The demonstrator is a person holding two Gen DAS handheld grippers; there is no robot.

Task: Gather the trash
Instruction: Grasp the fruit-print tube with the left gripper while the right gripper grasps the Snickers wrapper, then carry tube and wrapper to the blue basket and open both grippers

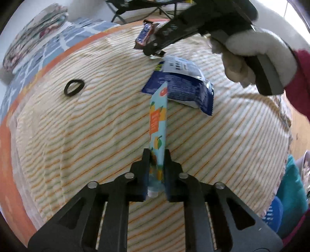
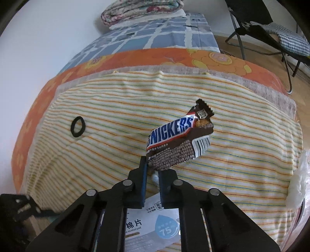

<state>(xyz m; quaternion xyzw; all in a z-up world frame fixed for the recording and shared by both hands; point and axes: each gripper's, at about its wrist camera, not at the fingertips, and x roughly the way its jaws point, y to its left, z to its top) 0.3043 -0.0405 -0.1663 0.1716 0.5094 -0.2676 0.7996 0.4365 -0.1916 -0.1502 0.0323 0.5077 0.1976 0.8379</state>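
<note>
striped towel (image 2: 116,108): spread on the orange floral bedcover (image 2: 135,58)
black hair-tie ring (image 2: 77,126): on towel, left
white alcohol-pad packet (image 2: 155,223): on towel, near edge
folded quilt (image 2: 141,11): far end of the bed

Both views are bright with soft, even daylight, and the top right corner of the left wrist view is blown out to white. Shadows are faint: only a thin dark edge under the blue wrapper (image 1: 182,93) on the striped blanket (image 1: 77,135). Fisheye distortion bulges the bed into a dome, dark vignette rims the corners, and the gloved hand (image 1: 257,58) looks slightly smeared.
</note>
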